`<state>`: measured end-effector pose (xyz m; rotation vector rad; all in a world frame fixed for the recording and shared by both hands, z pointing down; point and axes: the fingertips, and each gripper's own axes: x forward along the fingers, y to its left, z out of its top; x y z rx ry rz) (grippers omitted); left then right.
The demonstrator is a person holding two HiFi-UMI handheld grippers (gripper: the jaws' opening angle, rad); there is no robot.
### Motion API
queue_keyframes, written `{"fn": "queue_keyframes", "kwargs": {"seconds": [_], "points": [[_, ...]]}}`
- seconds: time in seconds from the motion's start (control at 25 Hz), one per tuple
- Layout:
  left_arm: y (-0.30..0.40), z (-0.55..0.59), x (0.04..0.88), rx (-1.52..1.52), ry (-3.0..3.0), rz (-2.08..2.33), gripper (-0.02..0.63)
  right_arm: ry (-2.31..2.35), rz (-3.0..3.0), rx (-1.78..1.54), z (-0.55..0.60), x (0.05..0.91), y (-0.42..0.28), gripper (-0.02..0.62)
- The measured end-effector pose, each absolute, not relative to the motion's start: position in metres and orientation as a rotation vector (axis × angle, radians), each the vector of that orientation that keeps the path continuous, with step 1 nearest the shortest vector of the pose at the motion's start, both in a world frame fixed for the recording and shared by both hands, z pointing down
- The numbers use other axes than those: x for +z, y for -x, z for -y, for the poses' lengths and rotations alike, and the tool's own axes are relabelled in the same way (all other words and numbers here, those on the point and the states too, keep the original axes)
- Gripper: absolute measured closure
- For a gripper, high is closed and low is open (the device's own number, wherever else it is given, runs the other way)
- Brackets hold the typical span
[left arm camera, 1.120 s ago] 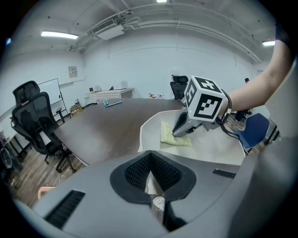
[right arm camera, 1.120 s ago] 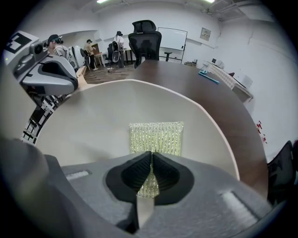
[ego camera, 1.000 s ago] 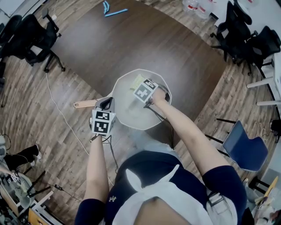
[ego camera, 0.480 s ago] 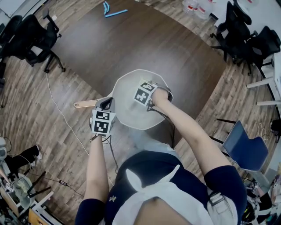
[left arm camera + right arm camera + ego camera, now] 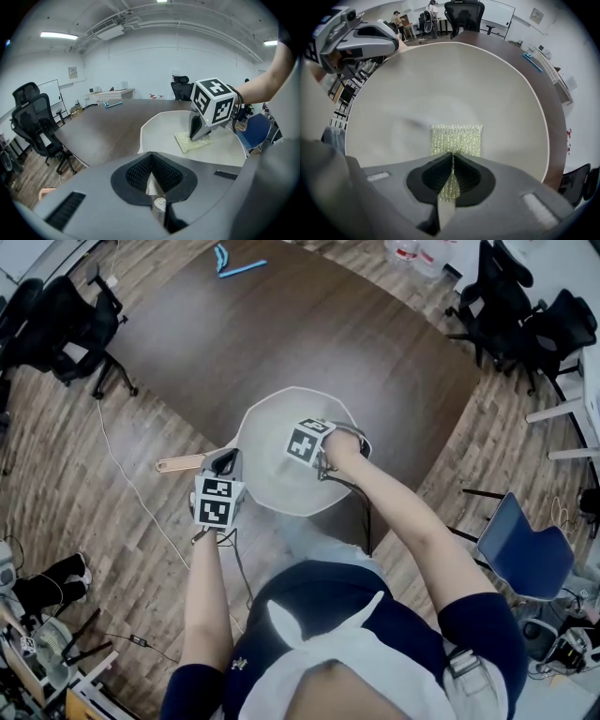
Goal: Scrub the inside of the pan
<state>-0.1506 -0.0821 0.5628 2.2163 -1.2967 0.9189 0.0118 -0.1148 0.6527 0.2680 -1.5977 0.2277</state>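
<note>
Pan (image 5: 267,418), wide and pale inside, at the near edge of a dark brown table (image 5: 309,324), close in front of the person; long axis running left to right in the head view, wooden handle (image 5: 180,463) sticking out to the left beyond the table edge; yellow-green scrub pad (image 5: 456,139) lying flat on the pan floor, a little right of centre.

Pad pinched by its near edge in the right gripper (image 5: 452,157), jaws almost together on the thin mesh, pointing straight down into the pan; rest of the pad spread out ahead of the fingers, toward the far rim; left gripper (image 5: 150,164) at the pan's left side, jaws closed on the handle stem close to the rim, seemingly steadying the pan; nearer of the two to the handle, the right one nearer to the pad.

Bare pan floor open on every side of the pad; nothing else inside the pan; likely limits for a stroke: the raised rim all round, and the left gripper on the handle side.

Farther out: black office chairs (image 5: 56,324) on the wood floor at left and upper right; blue chair (image 5: 525,559) at right; thin cable (image 5: 131,484) trailing across the floor; blue strips (image 5: 239,263) at the table's far edge, well apart from the pan.
</note>
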Motion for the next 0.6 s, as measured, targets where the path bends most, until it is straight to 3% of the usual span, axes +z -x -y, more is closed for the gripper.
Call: {"fn": "queue_keyframes", "kwargs": {"seconds": [0.6], "points": [[0.150,0.082,0.565,0.926,-2.214,1.304,0.601,-0.129,1.590,0.361,0.073,0.660,-0.013,0.581]]}}
